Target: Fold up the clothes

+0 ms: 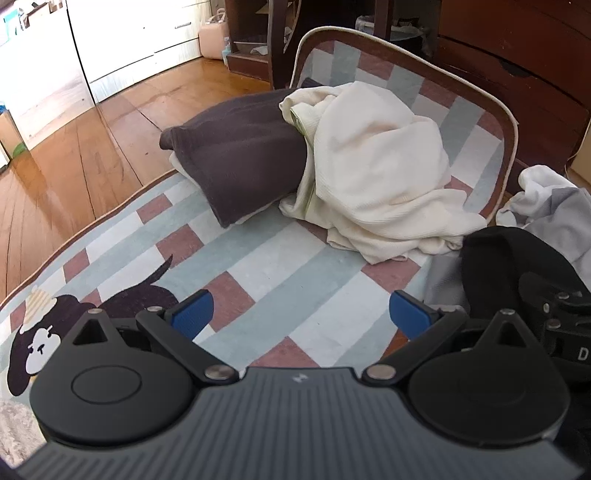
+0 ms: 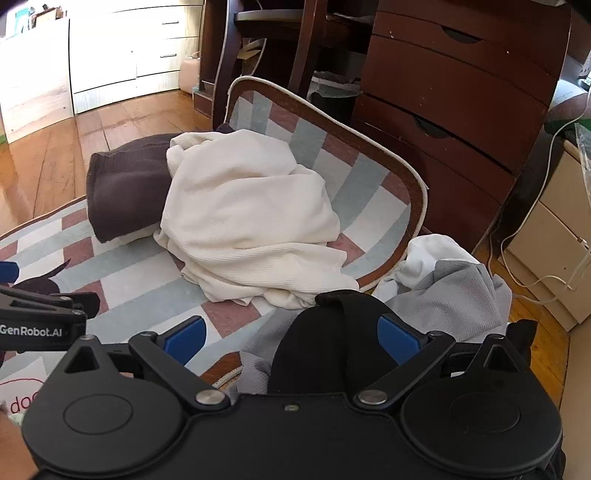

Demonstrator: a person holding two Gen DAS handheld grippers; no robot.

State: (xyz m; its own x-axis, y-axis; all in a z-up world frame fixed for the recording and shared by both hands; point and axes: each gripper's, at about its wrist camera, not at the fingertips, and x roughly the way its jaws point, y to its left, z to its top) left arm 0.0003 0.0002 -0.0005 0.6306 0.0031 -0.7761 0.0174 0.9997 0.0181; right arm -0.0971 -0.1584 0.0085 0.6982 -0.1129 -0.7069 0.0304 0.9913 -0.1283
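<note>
Just under my right tongs, between their blue pads, a black garment bulges up over a grey garment, and I cannot tell whether either pad touches it; the jaws stand wide apart and clamp nothing. The grey cloth spreads off to the right of these tongs, with a white piece bunched at its far edge, partly on the wooden floor. At the left edge of this view I see part of my other tool.

Below my left tongs, whose blue pads are also spread fully apart with nothing between them, lies only the checked rug in pale blue, white and dusty pink, with a cartoon animal printed to their left. The black garment sits just to the right of these tongs.

Ahead of both tongs, in the middle of the rug, a cream garment lies crumpled in a loose heap. Against its left side, and partly under it, a dark brown garment stretches leftward, its hem reaching over the rug's edge.

Beyond the heap the rug's far end curls upright against dark wooden drawers. Farther left across the floor stand white cabinets.
</note>
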